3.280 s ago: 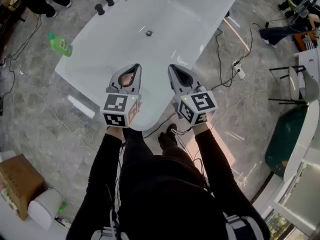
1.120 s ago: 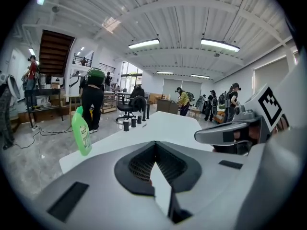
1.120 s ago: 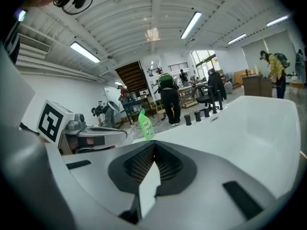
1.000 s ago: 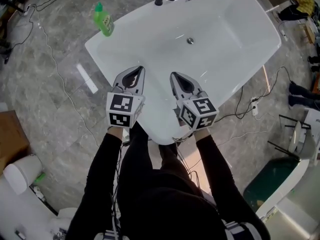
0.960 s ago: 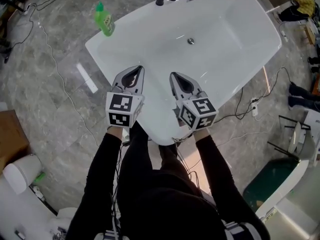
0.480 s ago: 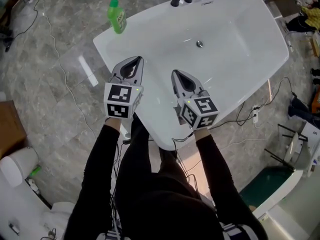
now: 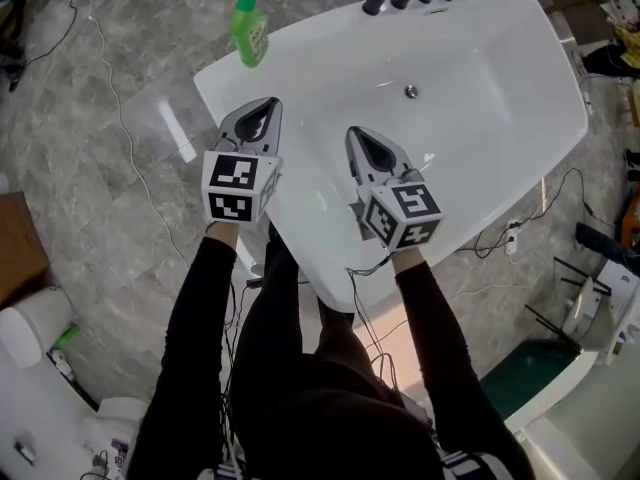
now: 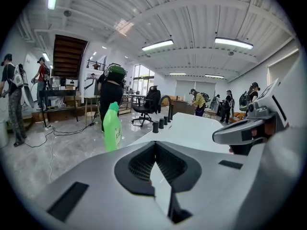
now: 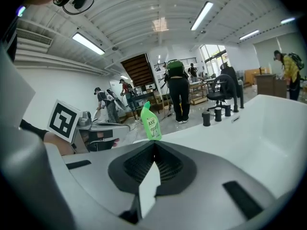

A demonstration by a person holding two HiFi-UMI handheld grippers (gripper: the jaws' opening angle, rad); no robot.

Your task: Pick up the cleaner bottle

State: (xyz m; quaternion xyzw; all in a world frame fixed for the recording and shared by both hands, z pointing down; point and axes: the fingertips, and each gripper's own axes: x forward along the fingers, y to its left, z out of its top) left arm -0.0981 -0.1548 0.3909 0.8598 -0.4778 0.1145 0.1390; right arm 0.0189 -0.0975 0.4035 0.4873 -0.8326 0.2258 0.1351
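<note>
Cleaner bottle (image 7: 248, 30) upright at the bathtub's (image 7: 480, 118) far left corner; left gripper (image 7: 268, 104) nearer
Head view: the bottle lies ahead and slightly left of the left gripper, well apart, and farther from the right gripper (image 7: 353, 131); both claws are pinched together and empty; left gripper view: the bottle (image 8: 112, 128) stands left of the closed tip (image 8: 154, 143), cap up, long axis vertical, seemingly on the tub's rim; right gripper view: the bottle (image 9: 151, 122) stands just above the closed tip (image 9: 154, 143), far off, label facing this side; a reach to the far left with widened jaws looks due.
</note>
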